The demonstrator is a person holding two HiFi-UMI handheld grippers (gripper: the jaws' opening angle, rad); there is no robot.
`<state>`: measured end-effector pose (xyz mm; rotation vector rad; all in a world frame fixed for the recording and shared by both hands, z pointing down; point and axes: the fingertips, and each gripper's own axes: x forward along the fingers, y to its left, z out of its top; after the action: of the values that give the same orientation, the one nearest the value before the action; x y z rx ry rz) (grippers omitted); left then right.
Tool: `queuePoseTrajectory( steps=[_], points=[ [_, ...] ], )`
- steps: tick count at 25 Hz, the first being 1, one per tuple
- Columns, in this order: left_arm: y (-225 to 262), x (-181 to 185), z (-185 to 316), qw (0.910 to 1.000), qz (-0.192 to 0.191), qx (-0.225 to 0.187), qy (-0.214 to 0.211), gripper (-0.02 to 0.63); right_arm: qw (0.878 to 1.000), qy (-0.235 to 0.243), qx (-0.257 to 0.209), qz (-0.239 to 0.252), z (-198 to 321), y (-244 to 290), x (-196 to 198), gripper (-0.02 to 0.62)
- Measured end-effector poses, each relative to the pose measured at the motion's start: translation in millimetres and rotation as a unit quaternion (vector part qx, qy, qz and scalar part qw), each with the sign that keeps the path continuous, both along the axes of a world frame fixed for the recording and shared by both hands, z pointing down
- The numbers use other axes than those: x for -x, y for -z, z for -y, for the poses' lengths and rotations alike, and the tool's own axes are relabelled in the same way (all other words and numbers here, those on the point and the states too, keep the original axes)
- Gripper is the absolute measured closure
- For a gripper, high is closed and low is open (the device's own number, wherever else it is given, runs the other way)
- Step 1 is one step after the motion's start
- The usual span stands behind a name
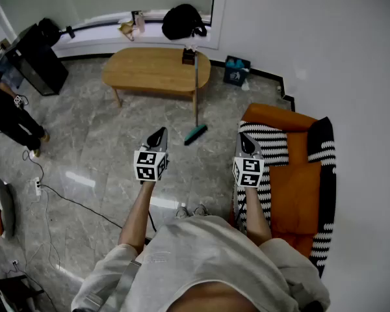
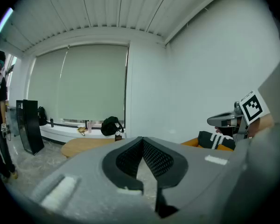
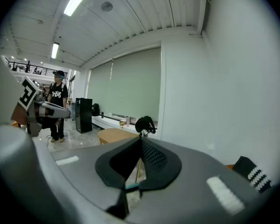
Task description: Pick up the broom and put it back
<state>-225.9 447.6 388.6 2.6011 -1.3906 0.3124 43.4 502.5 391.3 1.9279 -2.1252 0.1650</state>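
The broom [image 1: 196,109] stands on the marble floor with its teal head [image 1: 195,134] down and its handle leaning against the wooden table [image 1: 156,70]. Both grippers are held out level in front of me, short of the broom. My left gripper [image 1: 160,134] is to the left of the broom head, and its jaws meet at the tips [image 2: 142,139] with nothing between them. My right gripper [image 1: 244,139] is to the right, also shut and empty [image 3: 141,139]. In the right gripper view a sliver of the teal head [image 3: 132,186] shows under the jaws.
An orange sofa [image 1: 292,174] with a black-and-white striped blanket [image 1: 271,145] lies at my right. On the window ledge behind the table is a black bag [image 1: 184,21]. A black cabinet [image 1: 36,60] and a standing person [image 1: 10,119] are at the left, with cables [image 1: 58,194] on the floor.
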Motion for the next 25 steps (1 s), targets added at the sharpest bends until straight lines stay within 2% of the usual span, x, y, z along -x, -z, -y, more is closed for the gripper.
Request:
queuePoseTrajectory(
  steps=[25],
  points=[
    [-10, -31, 9, 0.9999, 0.004, 0.004, 0.014, 0.606, 0.999, 0.038, -0.003, 0.017, 23, -12, -11, 0.591]
  ],
)
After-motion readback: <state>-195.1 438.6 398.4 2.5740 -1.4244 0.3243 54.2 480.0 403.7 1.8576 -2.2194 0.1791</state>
